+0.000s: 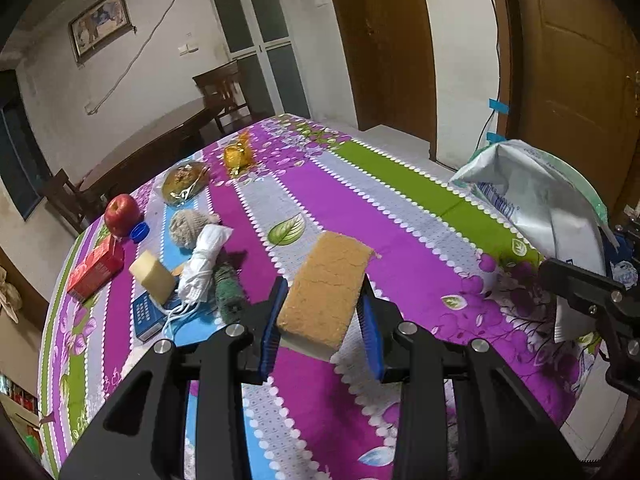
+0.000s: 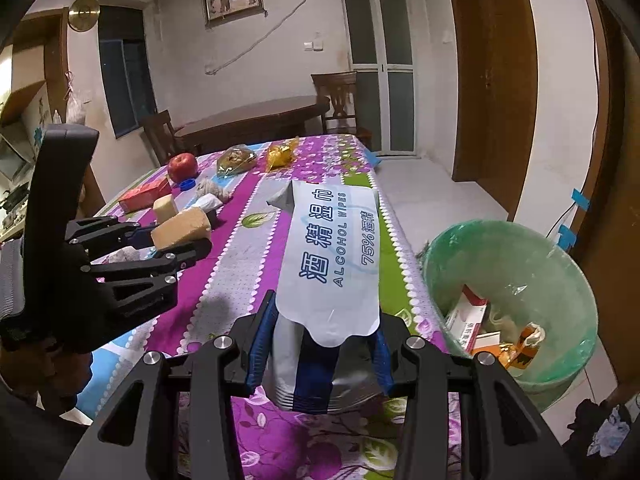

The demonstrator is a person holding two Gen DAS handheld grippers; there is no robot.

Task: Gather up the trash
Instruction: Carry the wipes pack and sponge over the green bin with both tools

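The left gripper [image 1: 322, 320] is clenching a tan sponge [image 1: 328, 288] between its jaws, holding it lifted above the middle of the surface [image 1: 400, 208], which is wearing a striped purple and green cloth. The right gripper [image 2: 318, 350] is grasping a white pack of alcohol wipes [image 2: 332, 256], its jaws pressing on the pack's near end while the rest is sticking out over the right edge of the surface. Just beyond that edge, lower down, a green bin [image 2: 516, 280] lined with a plastic bag is standing open. It is already holding some rubbish: a red and white carton and an orange wrapper are lying inside it.

So the job is looking partly done. Two pieces are being carried and neither is in the bin yet; the wipes pack is the nearer of the two, and the sponge is hanging well apart from it.

Plenty is waiting along the far left side of the surface: a red apple [image 1: 121, 209], a blue bottle cap [image 1: 140, 232], a red box [image 1: 95, 269], a pale yellow block [image 1: 152, 277], a white bundle tied with string [image 1: 202, 264], a green scrubber [image 1: 230, 294], a ball of beige yarn [image 1: 186, 226] and a blue calculator [image 1: 150, 316]. Two wrapped food bags, one brownish [image 1: 186, 182] and one yellow [image 1: 239, 154], are lying nearer the far edge. Which of these count as rubbish is a matter of judgement.
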